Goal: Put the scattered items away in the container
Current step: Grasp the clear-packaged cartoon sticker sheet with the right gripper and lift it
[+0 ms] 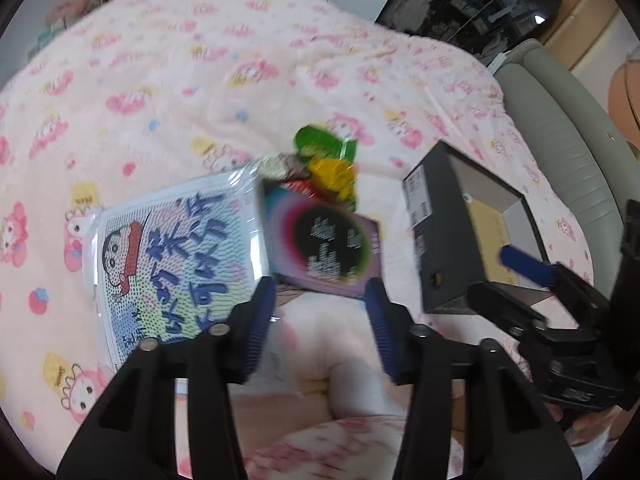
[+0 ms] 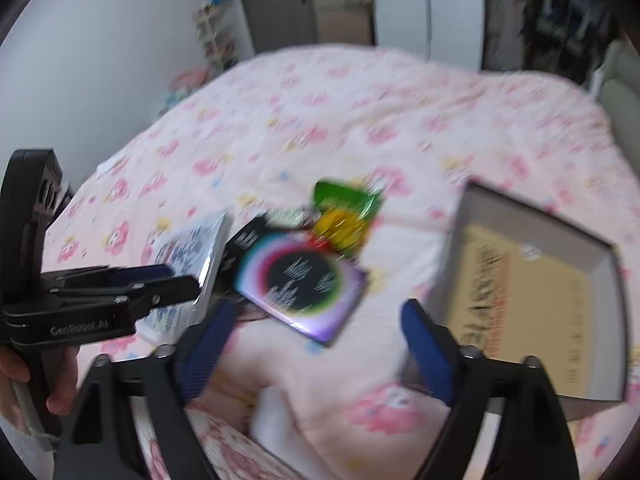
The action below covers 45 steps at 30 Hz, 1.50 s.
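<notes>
A purple box with a black disc print (image 1: 326, 248) (image 2: 300, 284) lies tilted on the pink bedspread, leaning against a flat cartoon-printed package (image 1: 172, 256) (image 2: 188, 248). Behind them sit a green snack bag (image 1: 324, 144) (image 2: 344, 200) and a yellow one (image 1: 336, 178) (image 2: 344, 228). The open black shoebox (image 1: 440, 240) (image 2: 456, 248), lined with tan paper, stands to the right. My left gripper (image 1: 320, 292) (image 2: 192, 276) is open, and the purple box's near edge is just ahead of its tips. My right gripper (image 2: 318, 312) (image 1: 508, 276) is open wide beside the shoebox and holds nothing.
The pink cartoon bedspread (image 1: 200, 60) stretches far back and left. A grey padded headboard or sofa (image 1: 560, 140) borders the bed on the right. A hand (image 2: 60, 380) holds the left gripper's handle. Pink patterned fabric (image 2: 240, 452) lies close under both grippers.
</notes>
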Tool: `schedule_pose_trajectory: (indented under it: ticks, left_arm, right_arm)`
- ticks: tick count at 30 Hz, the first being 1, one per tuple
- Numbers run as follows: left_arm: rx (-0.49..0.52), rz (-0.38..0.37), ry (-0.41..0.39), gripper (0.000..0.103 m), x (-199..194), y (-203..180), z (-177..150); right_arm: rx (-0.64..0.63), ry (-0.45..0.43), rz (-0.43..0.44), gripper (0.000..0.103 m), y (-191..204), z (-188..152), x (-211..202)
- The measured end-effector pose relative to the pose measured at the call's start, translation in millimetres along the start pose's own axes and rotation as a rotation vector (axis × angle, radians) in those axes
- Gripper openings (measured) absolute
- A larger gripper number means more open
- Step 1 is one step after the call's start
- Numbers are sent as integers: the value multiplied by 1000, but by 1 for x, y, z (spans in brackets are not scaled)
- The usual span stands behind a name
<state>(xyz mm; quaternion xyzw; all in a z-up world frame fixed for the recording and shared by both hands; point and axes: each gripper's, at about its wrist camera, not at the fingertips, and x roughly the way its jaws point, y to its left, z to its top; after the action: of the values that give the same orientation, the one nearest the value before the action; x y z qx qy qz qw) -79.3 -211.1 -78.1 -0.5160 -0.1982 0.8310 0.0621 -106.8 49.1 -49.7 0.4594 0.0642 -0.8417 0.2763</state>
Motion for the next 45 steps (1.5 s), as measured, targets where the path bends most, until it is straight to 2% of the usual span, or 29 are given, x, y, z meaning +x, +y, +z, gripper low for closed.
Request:
schedule_pose_trajectory:
  ticks: [1,3,5,7,11,12,14,17,19,22,25,27,30,31,34,38,45]
  left_arm:
    - [-13,-6,11,42,3,7,-1]
    - [-39,22,-11,39,1,22,-4]
    - [-82,65,-60,39,-9,41,-11]
    - [-160,76,-89,40,-15,70,-19]
    - [-326,82,-88,41,-13,132,-37]
    - [-370,74,-91,42,-12,149,-45]
    - [-430,50,-100,55,-10,169,-55]
    - [-529,17,-91,56,-2,197,-69]
    - [-552,13,-80,56,3,198,-75]
    - [-558,-27,-73,57,8,192,-85]
    - [-556,-13,-79,61,16,193,-84]
    - [-567,-54,-91,68,24,200,-76]
    - [-592,-124,-67,66,32,204,-65]
    - [-578,-152,-57,63,31,200,-64]
    - [-498,-144,-44,63,23,179,-61]
    - [-465,-216,-46,56,7,156,-55]
    - [-278,-280,-56,56,-25,66,-15]
  right_arm:
    - [-4,31,-1,56,2,1,14]
    - [-12,73,16,40,9,1,36]
    - [-12,97,74,39,13,0,42]
    - [-46,120,145,39,24,2,52]
    - [-96,149,209,40,47,7,65]
    - [-100,158,224,39,52,8,68]
    - [-106,180,263,39,61,11,75]
    - [-111,208,304,39,75,16,86]
    - [-109,231,319,39,83,19,96]
    - [-117,277,294,39,89,22,113]
    - [-116,325,305,39,92,21,128]
    - [-102,348,345,37,94,18,135]
    - [-84,360,361,33,97,15,142]
    - [-92,348,358,33,98,15,139]
    - [-99,298,340,32,98,20,122]
    - [-97,210,331,31,89,29,86]
    - [-33,37,298,31,40,30,1]
